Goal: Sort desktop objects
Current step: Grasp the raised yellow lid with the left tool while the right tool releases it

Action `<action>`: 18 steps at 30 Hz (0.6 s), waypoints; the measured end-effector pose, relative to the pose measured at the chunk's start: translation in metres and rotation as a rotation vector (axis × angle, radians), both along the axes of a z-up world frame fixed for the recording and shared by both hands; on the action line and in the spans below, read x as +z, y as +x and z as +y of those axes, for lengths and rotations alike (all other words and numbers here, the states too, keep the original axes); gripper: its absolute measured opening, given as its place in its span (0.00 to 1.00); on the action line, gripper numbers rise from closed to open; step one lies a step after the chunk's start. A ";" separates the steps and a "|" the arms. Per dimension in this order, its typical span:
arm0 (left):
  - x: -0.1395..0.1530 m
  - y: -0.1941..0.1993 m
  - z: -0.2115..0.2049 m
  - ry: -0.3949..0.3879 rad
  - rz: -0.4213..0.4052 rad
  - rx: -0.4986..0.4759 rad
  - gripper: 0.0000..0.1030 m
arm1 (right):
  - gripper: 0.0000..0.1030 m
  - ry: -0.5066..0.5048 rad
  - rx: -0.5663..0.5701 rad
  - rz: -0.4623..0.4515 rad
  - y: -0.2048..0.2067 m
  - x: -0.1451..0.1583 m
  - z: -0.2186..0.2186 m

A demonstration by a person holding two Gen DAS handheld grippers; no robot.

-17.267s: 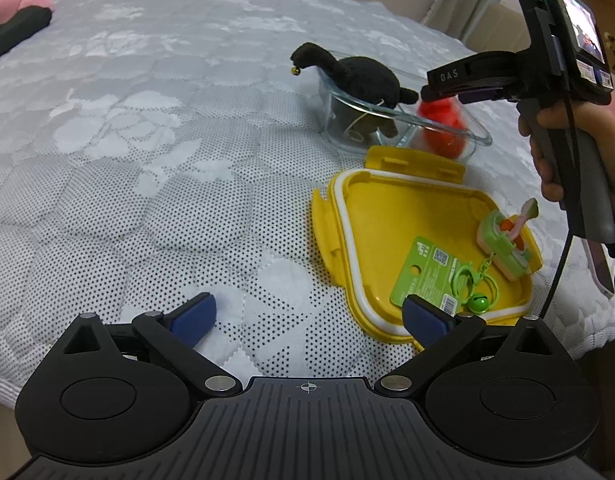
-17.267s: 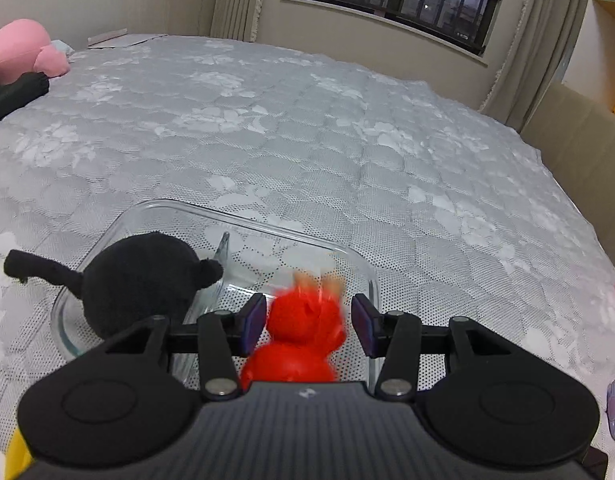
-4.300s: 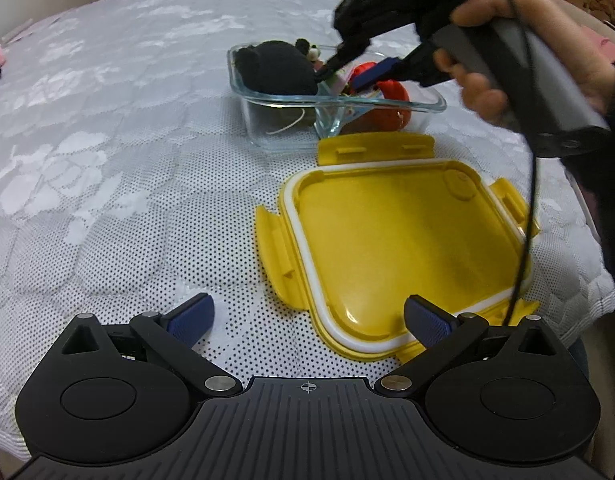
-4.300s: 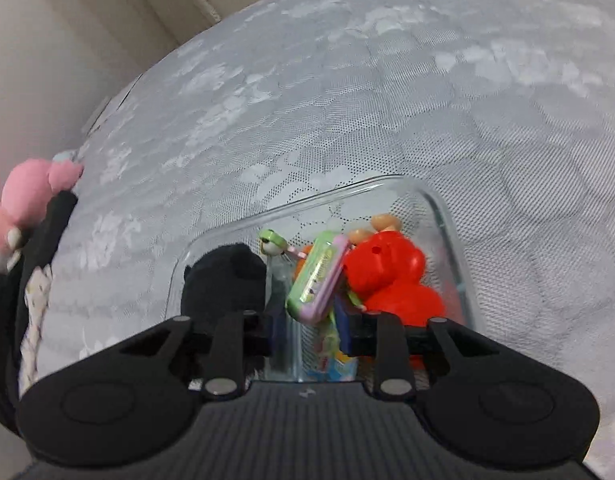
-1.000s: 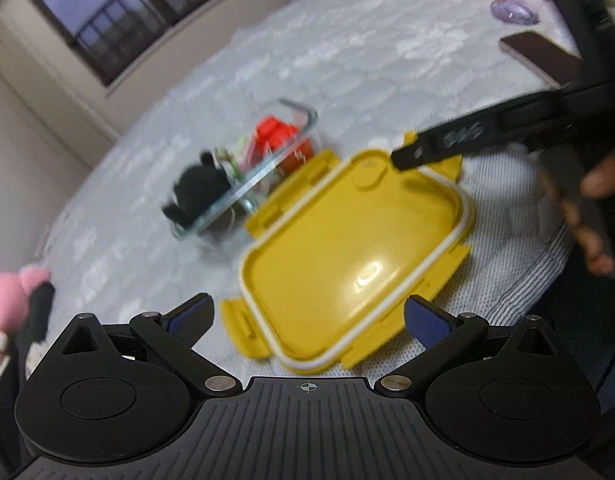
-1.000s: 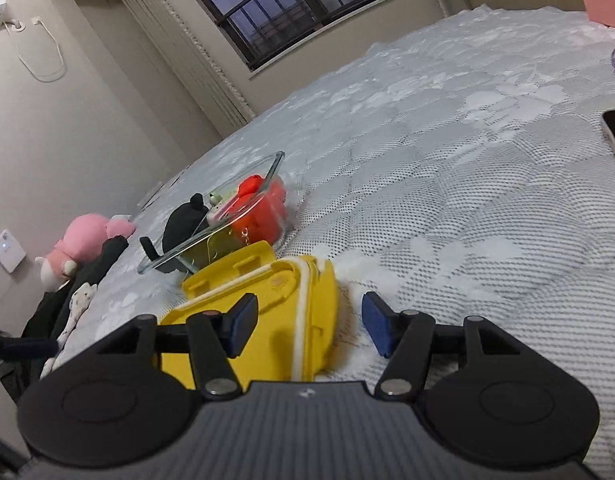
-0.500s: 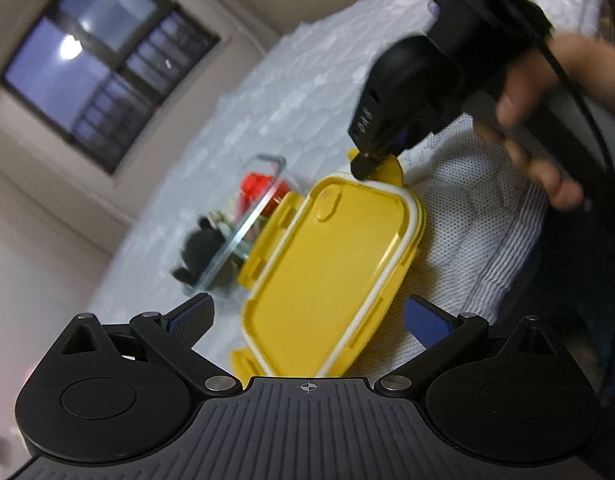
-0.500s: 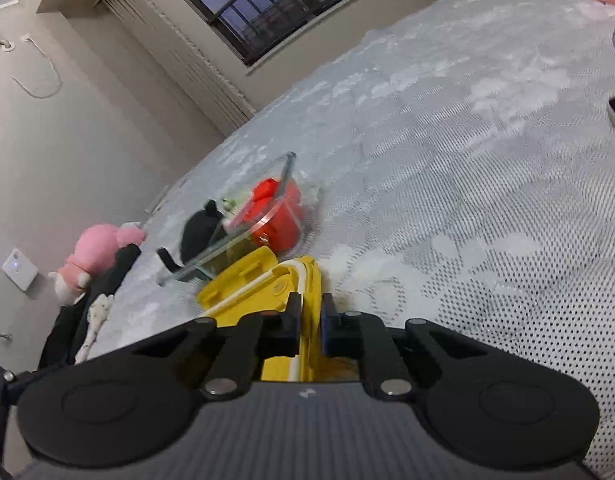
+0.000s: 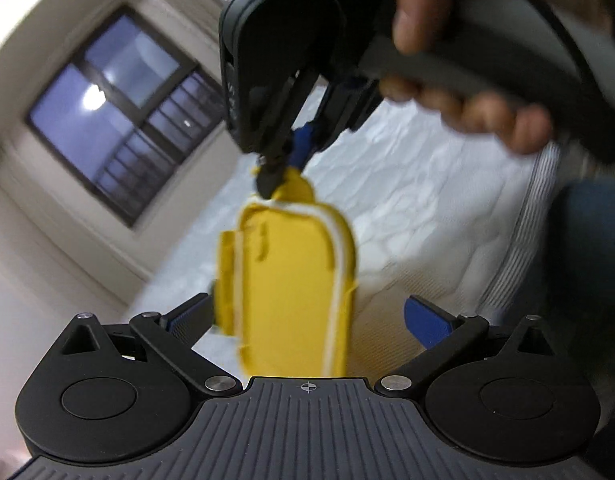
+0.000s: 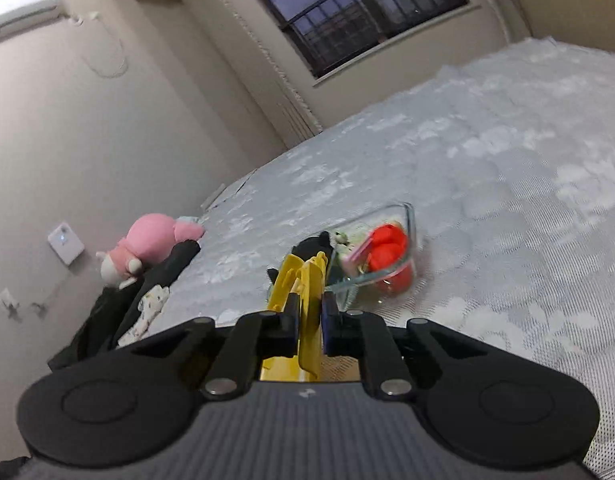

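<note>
A yellow lid [image 9: 291,288] with a white seal hangs in the air, pinched by one corner tab. My right gripper [image 9: 285,160] is shut on that tab; in the right wrist view the yellow lid [image 10: 307,292] stands edge-on between the right gripper's [image 10: 309,312] blue pads. My left gripper [image 9: 307,316] is open, and the lid's lower part hangs between its spread fingers without touching the pads. Beyond the lid, a glass container [image 10: 371,264] on the bed holds a red toy [image 10: 387,256], a black plush [image 10: 311,246] and a small green and pink toy.
The grey quilted bed [image 10: 487,168] stretches away to a window wall. A pink plush [image 10: 147,248] and dark clothing [image 10: 139,292] lie at the bed's left edge. A person's hand [image 9: 467,76] grips the right tool's handle, close above my left gripper.
The right gripper shut on the lid's tab and lifted the lid off the bed, so it now hangs nearly upright. The left gripper's view swung, bringing the lid between its fingers.
</note>
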State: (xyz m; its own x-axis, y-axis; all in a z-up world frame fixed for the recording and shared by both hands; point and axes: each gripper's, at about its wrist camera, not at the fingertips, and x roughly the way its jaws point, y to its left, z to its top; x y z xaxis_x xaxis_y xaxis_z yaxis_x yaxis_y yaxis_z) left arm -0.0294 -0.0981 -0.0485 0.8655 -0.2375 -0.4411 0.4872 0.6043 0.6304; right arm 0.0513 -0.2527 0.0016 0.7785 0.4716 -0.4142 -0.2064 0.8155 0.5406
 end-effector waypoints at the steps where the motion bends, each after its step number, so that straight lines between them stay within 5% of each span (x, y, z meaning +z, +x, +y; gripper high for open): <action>1: 0.001 0.004 -0.001 -0.019 0.005 0.016 1.00 | 0.11 -0.012 0.004 -0.006 0.001 0.005 0.005; 11: -0.007 0.031 0.002 -0.081 -0.055 0.179 0.99 | 0.14 -0.117 0.087 -0.072 -0.009 0.041 0.050; 12: -0.005 0.031 0.006 -0.101 -0.055 0.192 0.95 | 0.14 -0.132 0.092 -0.081 -0.011 0.043 0.054; 13: -0.001 0.033 0.012 -0.129 -0.033 0.201 0.71 | 0.15 -0.147 0.098 -0.089 -0.013 0.045 0.058; 15: 0.004 0.039 0.024 -0.183 0.033 0.213 0.41 | 0.17 -0.167 0.111 -0.102 -0.014 0.050 0.067; 18: 0.009 0.045 0.037 -0.240 0.094 0.221 0.35 | 0.22 -0.195 0.126 -0.113 -0.014 0.056 0.080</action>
State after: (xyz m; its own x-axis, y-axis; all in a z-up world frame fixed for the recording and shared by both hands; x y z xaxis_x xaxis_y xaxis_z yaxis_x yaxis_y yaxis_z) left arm 0.0161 -0.0609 -0.0394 0.8659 -0.1554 -0.4754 0.3769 0.8276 0.4160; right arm 0.0371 -0.1725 0.0576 0.7654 0.4872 -0.4203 -0.3632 0.8663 0.3429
